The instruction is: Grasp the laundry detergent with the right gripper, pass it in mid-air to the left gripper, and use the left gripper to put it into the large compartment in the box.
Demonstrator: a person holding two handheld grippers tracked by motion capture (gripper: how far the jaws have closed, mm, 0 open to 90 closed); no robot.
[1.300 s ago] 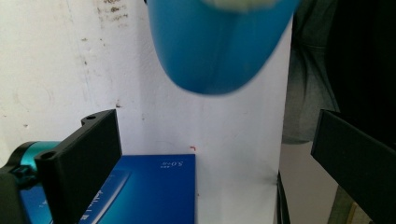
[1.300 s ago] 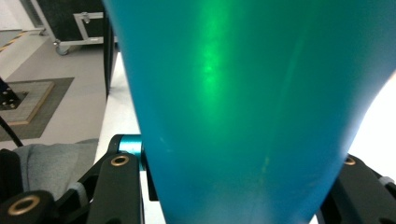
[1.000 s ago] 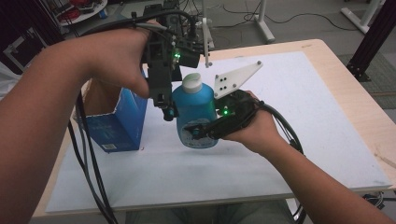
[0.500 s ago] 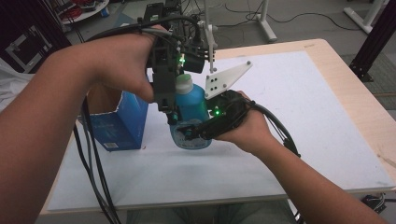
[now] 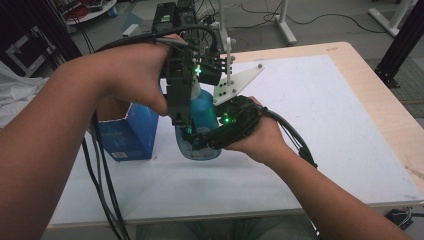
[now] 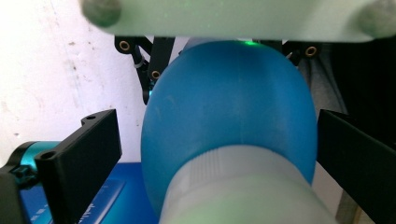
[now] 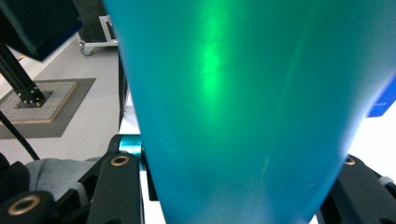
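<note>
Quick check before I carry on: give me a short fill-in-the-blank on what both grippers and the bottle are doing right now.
1. The right gripper is shut on the body of the blue ____.
2. The left gripper comes at the bottle from above, with its jaws on either side of the white ____.
3. The left gripper's jaws are apart from the cap, so that gripper is ____.
4. The open-topped box beside the bottle is coloured ____.

Missing words: bottle; cap; open; blue

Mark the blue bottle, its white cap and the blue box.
blue bottle (image 5: pixel 204 116): high view, upper body.
white cap (image 6: pixel 243 186): left gripper view, ribbed side.
blue box (image 5: pixel 131 132): high view, front face.
</note>
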